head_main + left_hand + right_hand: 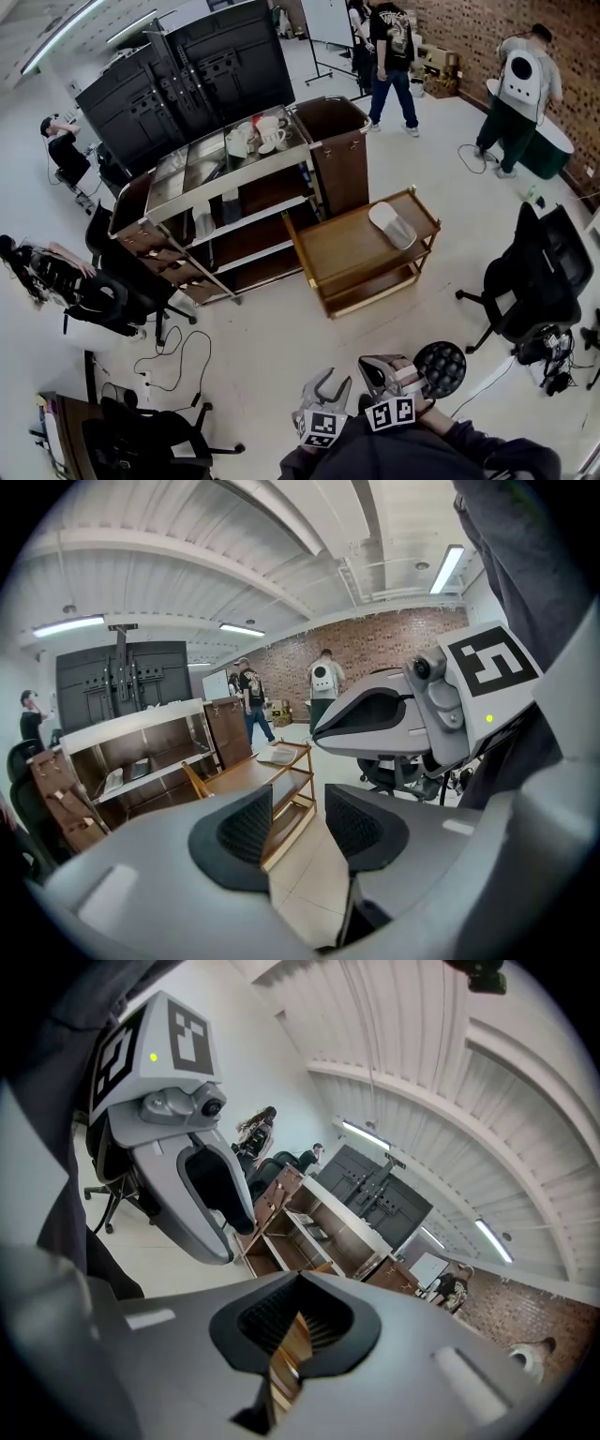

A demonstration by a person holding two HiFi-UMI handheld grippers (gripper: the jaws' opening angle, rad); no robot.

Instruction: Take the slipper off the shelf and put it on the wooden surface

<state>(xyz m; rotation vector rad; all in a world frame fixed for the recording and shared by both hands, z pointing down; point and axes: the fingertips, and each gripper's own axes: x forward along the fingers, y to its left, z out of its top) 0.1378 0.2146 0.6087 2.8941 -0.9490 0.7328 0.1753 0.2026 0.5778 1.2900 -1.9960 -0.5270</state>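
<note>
A white slipper (394, 225) lies on the top of the low wooden cart (342, 248), toward its right end. In the left gripper view the same slipper (278, 755) shows on that cart (246, 778). Another pale, slipper-like thing (202, 222) stands on the middle level of the metal shelf unit (267, 212). Both grippers hang low at the bottom of the head view, far from the cart. My left gripper (328, 382) (298, 822) is open with nothing between its jaws. My right gripper (375, 367) (300, 1321) is shut and holds nothing.
White cups (267, 134) sit on the shelf unit's top, with a brown cabinet (337, 150) at its right end. Black office chairs (530, 272) stand to the right and left. Two people stand at the back, and a cable (173, 356) lies on the floor.
</note>
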